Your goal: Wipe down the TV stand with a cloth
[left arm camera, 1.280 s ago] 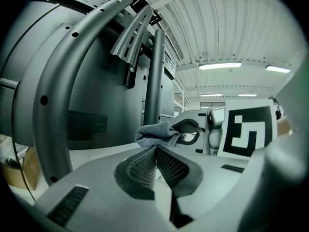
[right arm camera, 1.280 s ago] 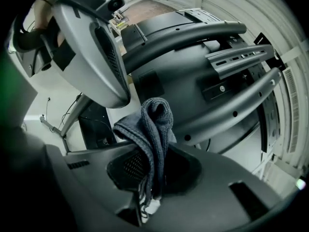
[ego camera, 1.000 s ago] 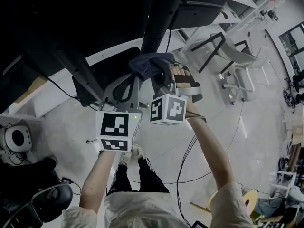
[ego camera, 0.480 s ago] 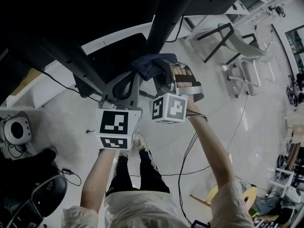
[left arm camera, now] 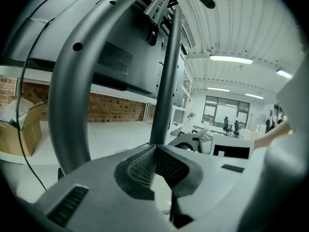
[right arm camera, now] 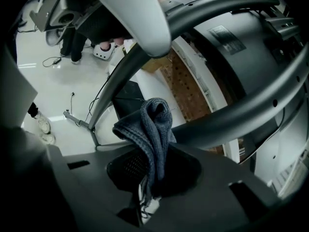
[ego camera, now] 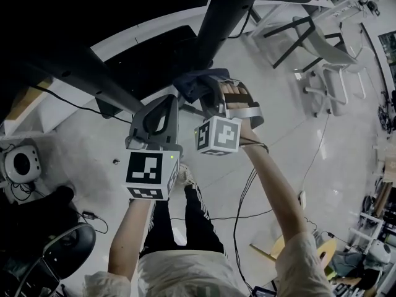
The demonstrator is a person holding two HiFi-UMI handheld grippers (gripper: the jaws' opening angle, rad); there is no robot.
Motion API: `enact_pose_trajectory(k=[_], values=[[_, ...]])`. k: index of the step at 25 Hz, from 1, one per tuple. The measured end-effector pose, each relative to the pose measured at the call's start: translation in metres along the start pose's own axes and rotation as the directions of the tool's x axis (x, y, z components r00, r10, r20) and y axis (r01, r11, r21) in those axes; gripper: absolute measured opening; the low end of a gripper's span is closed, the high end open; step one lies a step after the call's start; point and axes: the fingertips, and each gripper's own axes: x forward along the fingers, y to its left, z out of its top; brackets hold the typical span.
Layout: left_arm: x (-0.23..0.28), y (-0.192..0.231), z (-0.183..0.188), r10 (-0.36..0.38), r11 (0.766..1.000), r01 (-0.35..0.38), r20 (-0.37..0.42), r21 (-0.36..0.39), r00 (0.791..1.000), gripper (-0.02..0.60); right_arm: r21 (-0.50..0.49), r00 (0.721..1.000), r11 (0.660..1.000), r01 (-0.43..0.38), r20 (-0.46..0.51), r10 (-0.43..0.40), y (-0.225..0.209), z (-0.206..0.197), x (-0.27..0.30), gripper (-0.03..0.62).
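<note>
The TV stand (ego camera: 224, 16) rises as a dark post with curved tube legs. The cloth (right arm camera: 152, 122) sits right where post and leg meet, though I cannot tell whether it presses on the metal. Your right tongs (right arm camera: 150, 173) are clamped on the cloth's lower end, so a bunched fold sticks out ahead. To wipe well, I would lay that fold flat on the tube and draw it along its length, working round the far side too. Your left tongs (left arm camera: 155, 149) are together with nothing between them, near the post; hold them out of the stroke. A cardboard box (left arm camera: 21, 129) stands off to the left, with something pale and crumpled showing at its top
</note>
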Motion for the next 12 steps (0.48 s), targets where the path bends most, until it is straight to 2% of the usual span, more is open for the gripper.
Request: enact_pose_trajectory(k=[12], values=[[0.007, 0.006, -0.055, 0.012, 0.999, -0.015, -0.07, -0.043, 0.997, 0.015, 0.0, 0.993, 0.993, -0.118, -0.032, 0.118, 0.072, -0.026, 0.052, 0.057]])
